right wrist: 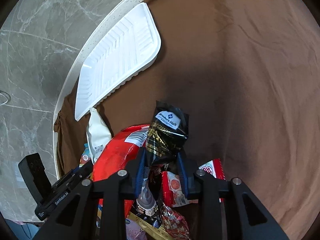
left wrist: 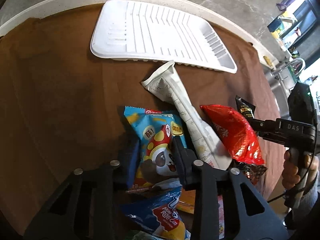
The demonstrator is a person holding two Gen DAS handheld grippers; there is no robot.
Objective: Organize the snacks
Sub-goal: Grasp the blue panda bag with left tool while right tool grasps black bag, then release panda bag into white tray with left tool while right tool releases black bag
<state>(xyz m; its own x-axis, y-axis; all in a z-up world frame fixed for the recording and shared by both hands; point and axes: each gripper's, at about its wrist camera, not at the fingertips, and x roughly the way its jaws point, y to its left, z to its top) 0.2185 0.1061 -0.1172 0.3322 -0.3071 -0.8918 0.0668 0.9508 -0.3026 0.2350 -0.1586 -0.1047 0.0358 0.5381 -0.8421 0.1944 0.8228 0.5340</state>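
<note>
1. Step in hand: both grippers have picked a snack out of the heap that lies on the brown cloth, on the near side of the ribbed white plastic tray (left wrist: 160,34); the tray holds nothing yet, so the sorting looks barely begun.
2. Left gripper (left wrist: 156,156): its jaws are nearly together, clamped on the blue crinkly panda-print snack packet (left wrist: 156,136), which lies on the pile near the tray's front edge, just beside a long white pouch (left wrist: 186,108).
3. Right gripper (right wrist: 162,170): jaws nearly together on the black glossy foil packet with a white label (right wrist: 168,132), which stands up over a red foil bag (right wrist: 118,154); the grip probably sits on its lower end, which is partly hidden.
4. Next move, as a judgement: lift each packet clear without dragging its neighbours, then carry it to the tray.
</note>
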